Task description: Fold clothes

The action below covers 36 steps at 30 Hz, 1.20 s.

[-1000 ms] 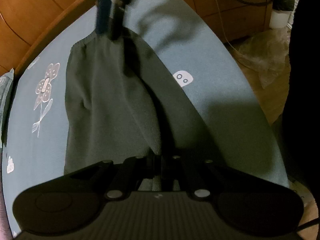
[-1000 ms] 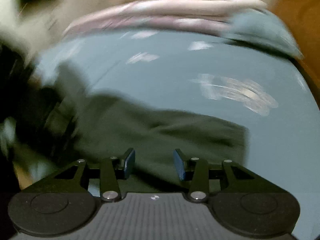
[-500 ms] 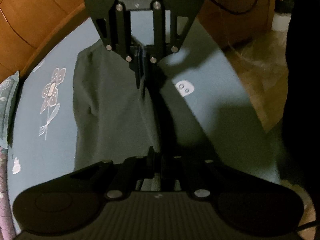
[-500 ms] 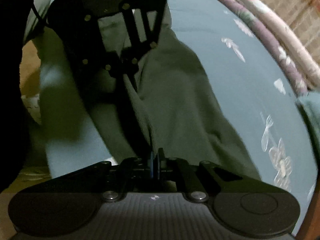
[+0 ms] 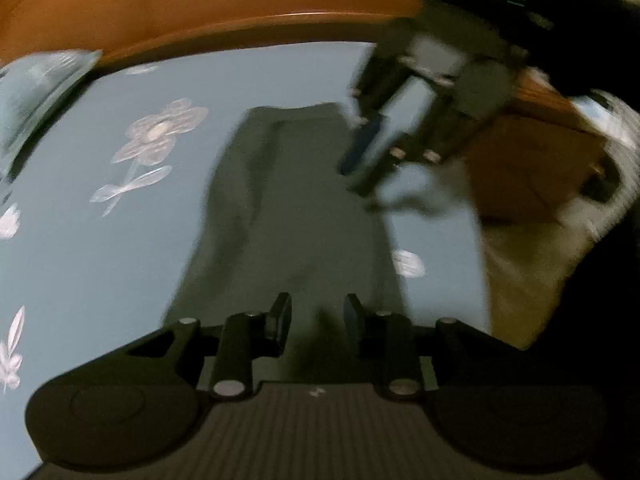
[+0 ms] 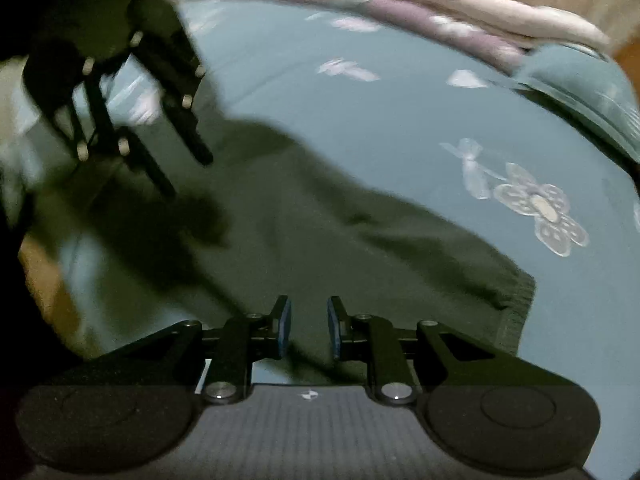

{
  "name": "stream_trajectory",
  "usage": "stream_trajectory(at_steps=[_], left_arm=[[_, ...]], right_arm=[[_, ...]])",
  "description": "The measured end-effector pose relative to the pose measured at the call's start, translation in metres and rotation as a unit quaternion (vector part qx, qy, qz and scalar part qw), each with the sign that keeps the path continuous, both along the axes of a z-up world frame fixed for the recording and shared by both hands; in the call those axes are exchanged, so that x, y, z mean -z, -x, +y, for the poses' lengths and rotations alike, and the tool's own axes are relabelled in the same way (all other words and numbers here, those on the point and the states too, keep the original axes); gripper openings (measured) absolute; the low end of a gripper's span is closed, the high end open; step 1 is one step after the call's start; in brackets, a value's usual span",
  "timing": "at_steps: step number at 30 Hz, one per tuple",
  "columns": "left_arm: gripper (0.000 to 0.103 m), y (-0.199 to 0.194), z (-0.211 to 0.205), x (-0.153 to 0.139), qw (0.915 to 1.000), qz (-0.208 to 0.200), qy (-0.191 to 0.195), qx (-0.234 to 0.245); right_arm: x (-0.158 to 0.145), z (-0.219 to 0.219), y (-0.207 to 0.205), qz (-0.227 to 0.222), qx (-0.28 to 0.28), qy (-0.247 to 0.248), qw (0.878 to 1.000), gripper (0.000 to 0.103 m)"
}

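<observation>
Half a second ago both jaws were pressed together on the garment's edge. Now the left gripper (image 5: 316, 320) stands spread and empty, as does the right gripper (image 6: 309, 328). The dark green garment (image 5: 292, 216) lies flat as a narrow strip on the blue bed sheet (image 5: 100, 260). Judged: lengthwise fold laid and released.

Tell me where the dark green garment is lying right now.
The dark green garment lies flat on the blue floral bedsheet, right of the big flower print in the left wrist view, under both open grippers.
</observation>
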<state>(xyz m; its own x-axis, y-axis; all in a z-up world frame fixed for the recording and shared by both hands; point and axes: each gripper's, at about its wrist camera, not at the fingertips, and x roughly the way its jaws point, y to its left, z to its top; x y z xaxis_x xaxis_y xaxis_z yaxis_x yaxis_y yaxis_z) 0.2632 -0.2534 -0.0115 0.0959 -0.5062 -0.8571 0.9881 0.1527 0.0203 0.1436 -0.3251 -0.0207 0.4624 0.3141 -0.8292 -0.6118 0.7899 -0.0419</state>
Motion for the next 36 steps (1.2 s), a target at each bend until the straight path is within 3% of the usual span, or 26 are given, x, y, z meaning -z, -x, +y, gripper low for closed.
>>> stream_trajectory(at_steps=[5, 8, 12, 15, 20, 23, 27, 31, 32, 33, 36], left_arm=[[0.028, -0.013, -0.008, 0.016, 0.9983, 0.004, 0.008, -0.057], [0.029, -0.015, 0.016, 0.014, 0.9929, 0.027, 0.018, -0.114], [0.035, -0.015, 0.053, 0.010, 0.9785, 0.062, 0.033, -0.194], [0.045, -0.016, 0.082, 0.008, 0.9607, 0.091, 0.046, -0.258], [0.048, -0.022, 0.136, 0.021, 0.9082, 0.149, 0.071, -0.385], [0.050, -0.024, 0.166, 0.028, 0.8706, 0.177, 0.097, -0.449], [0.053, -0.028, 0.205, 0.045, 0.8105, 0.226, 0.157, -0.517], [0.053, -0.029, 0.238, 0.065, 0.7412, 0.284, 0.233, -0.562], [0.053, -0.028, 0.242, 0.069, 0.7274, 0.295, 0.249, -0.567], [0.053, -0.027, 0.245, 0.071, 0.7185, 0.301, 0.260, -0.570], [0.054, -0.025, 0.248, 0.073, 0.7068, 0.304, 0.277, -0.576]], right_arm=[[-0.003, -0.010, 0.003, 0.018, 0.057, -0.064, 0.996, 0.023], [0.001, -0.011, 0.015, 0.040, 0.071, -0.096, 0.992, 0.030], [0.007, -0.011, 0.029, 0.067, 0.088, -0.136, 0.984, 0.033], [0.007, -0.002, 0.017, 0.063, 0.070, -0.147, 0.985, 0.040], [0.006, 0.025, -0.014, 0.061, 0.024, -0.160, 0.985, 0.044], [0.011, 0.039, -0.030, 0.076, 0.010, -0.186, 0.980, 0.048], [0.022, 0.053, -0.038, 0.097, 0.003, -0.193, 0.976, 0.049], [0.028, 0.055, -0.041, 0.115, 0.011, -0.204, 0.972, 0.050], [0.027, 0.054, -0.042, 0.118, 0.014, -0.211, 0.970, 0.050], [0.026, 0.054, -0.044, 0.120, 0.017, -0.217, 0.969, 0.050], [0.016, 0.063, -0.044, 0.109, 0.000, -0.231, 0.967, 0.050]])
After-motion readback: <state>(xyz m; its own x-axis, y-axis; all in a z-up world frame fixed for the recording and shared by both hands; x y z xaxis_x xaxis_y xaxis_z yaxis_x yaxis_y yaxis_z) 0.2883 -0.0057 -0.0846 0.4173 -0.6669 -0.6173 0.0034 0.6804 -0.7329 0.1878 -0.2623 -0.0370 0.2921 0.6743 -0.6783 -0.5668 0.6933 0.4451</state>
